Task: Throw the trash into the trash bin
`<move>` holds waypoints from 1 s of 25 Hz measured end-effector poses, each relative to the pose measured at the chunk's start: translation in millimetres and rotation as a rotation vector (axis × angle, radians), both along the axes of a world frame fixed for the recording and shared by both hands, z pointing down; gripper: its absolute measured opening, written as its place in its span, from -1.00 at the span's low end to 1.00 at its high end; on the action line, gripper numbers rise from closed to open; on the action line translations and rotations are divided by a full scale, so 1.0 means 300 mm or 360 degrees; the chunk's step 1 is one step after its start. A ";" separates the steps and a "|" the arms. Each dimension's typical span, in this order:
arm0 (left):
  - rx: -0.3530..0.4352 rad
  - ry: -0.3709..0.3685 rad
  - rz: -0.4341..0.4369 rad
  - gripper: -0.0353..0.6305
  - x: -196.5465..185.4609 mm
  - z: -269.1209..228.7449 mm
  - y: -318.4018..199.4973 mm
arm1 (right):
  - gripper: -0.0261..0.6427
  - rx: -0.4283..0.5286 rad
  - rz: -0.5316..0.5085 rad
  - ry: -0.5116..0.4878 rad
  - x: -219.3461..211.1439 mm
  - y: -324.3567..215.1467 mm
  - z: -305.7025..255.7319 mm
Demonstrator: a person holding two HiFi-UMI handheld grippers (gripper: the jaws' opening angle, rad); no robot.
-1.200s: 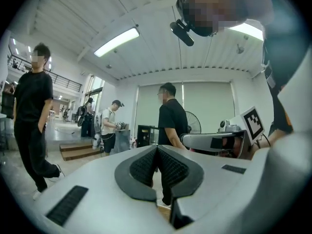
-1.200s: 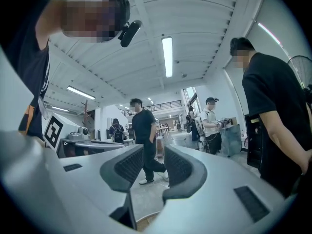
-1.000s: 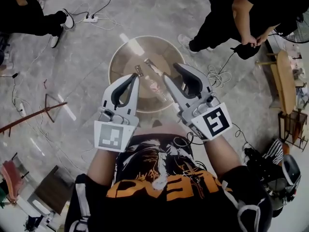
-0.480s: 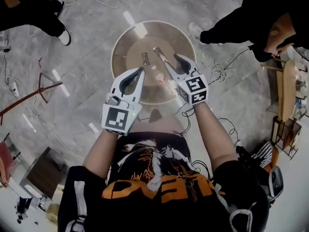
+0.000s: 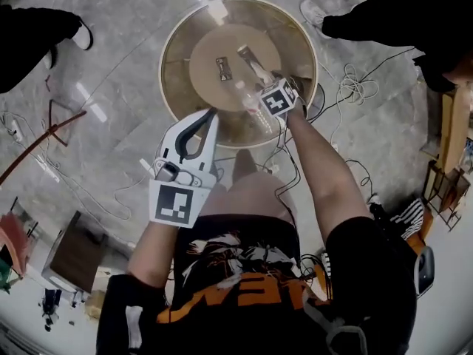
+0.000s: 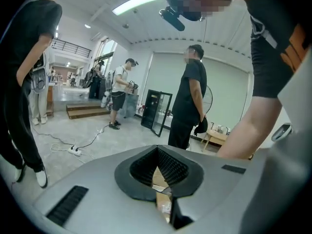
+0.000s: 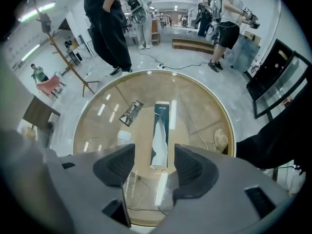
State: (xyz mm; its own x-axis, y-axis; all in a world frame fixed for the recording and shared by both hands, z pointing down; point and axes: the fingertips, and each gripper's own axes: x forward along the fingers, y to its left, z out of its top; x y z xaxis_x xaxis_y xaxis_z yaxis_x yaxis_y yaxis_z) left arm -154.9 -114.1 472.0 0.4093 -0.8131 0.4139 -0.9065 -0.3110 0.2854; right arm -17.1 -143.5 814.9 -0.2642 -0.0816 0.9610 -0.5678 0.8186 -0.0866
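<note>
A round glass-topped table (image 5: 174,39) holds two pieces of trash. One is a long blue-and-white wrapper (image 7: 161,130) (image 5: 255,66), the other a small dark wrapper (image 7: 130,112) (image 5: 224,67) to its left. My right gripper (image 7: 155,161) points steeply down over the long wrapper. Its jaws are opening; the wrapper's near end shows in the gap, and the pads are clear of it. Its marker cube (image 5: 276,100) hides the jaws in the head view. My left gripper (image 5: 209,114) hangs short of the table's near rim, shut, with nothing seen held.
Two people in black stand beyond the table, one at the far left (image 5: 29,35), one at the far right (image 5: 399,13). Cables (image 5: 356,87) trail over the marble floor. Wooden furniture (image 5: 447,146) lines the right side, and a thin stand (image 5: 52,135) leans at the left.
Both grippers have dropped toward the table. The right one tipped from nearly level to steeply down over the long wrapper, and its jaws spread. The left one sank less.
</note>
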 end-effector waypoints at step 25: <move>-0.0039 -0.0070 0.0265 -0.82 0.285 0.021 0.025 | -0.81 -0.0059 0.0872 0.0243 0.684 0.086 0.099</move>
